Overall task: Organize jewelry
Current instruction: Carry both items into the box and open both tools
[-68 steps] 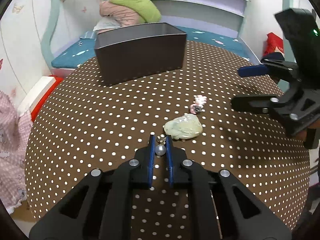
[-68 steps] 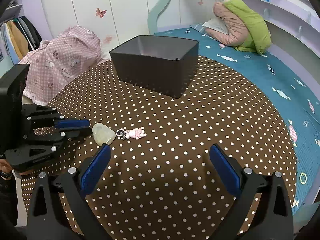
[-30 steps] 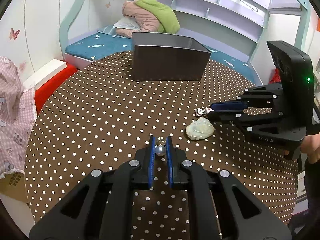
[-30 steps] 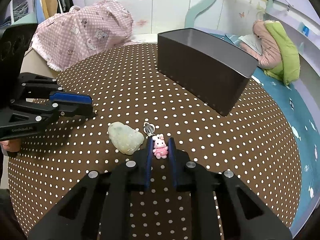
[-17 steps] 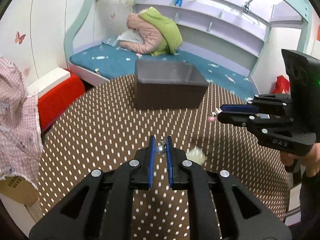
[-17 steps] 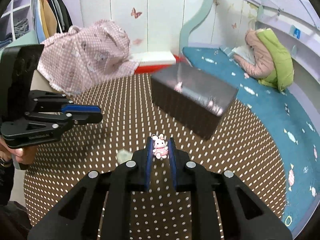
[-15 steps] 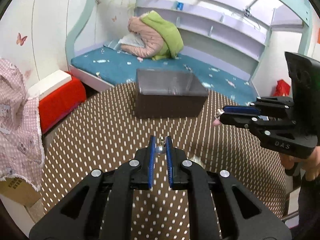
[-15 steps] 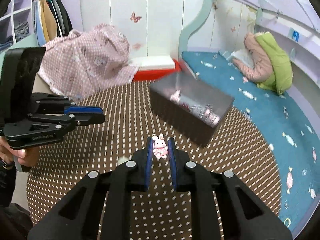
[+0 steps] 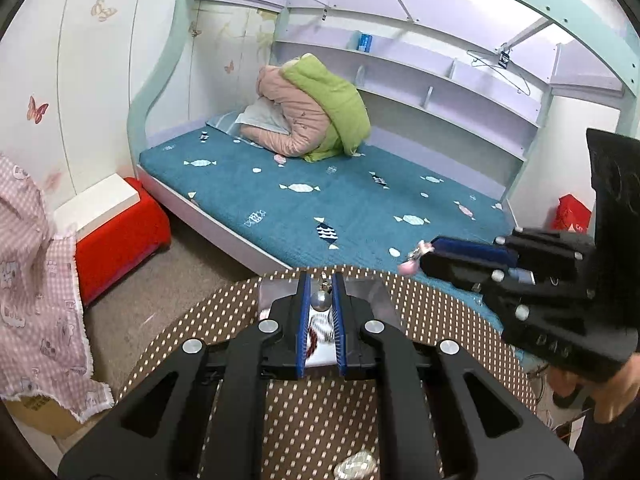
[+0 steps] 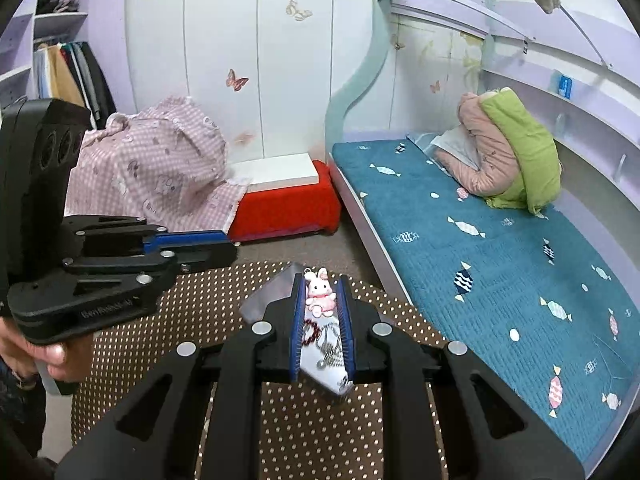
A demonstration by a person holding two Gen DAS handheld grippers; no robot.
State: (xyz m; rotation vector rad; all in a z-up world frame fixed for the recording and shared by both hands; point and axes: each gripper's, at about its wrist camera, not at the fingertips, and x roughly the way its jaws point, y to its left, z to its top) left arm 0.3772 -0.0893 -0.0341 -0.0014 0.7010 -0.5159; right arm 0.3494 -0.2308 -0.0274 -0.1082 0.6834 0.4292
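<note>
My left gripper [image 9: 320,285] is shut on a silver pearl earring [image 9: 320,300], held above the open grey box [image 9: 276,292]. My right gripper [image 10: 320,290] is shut on a pink bunny charm [image 10: 319,293], also above the box [image 10: 276,288], where a red bead bracelet [image 10: 311,332] and a chain lie inside. The right gripper also shows in the left wrist view [image 9: 424,258] with the charm [image 9: 410,266] at its tip. The left gripper shows in the right wrist view [image 10: 228,246]. A pale green jade pendant [image 9: 356,462] lies on the table behind my left gripper.
The round table [image 9: 424,312] has a brown white-dotted cloth. Beyond it are a teal bed [image 9: 320,200], a red-and-white stool [image 9: 116,224] and a pink checked cloth [image 10: 160,168]. Bedding [image 9: 316,120] is piled on the bed.
Both grippers have lifted off the table with their pieces and moved forward over the box. The jade pendant stays on the table, now low in the left wrist view.
</note>
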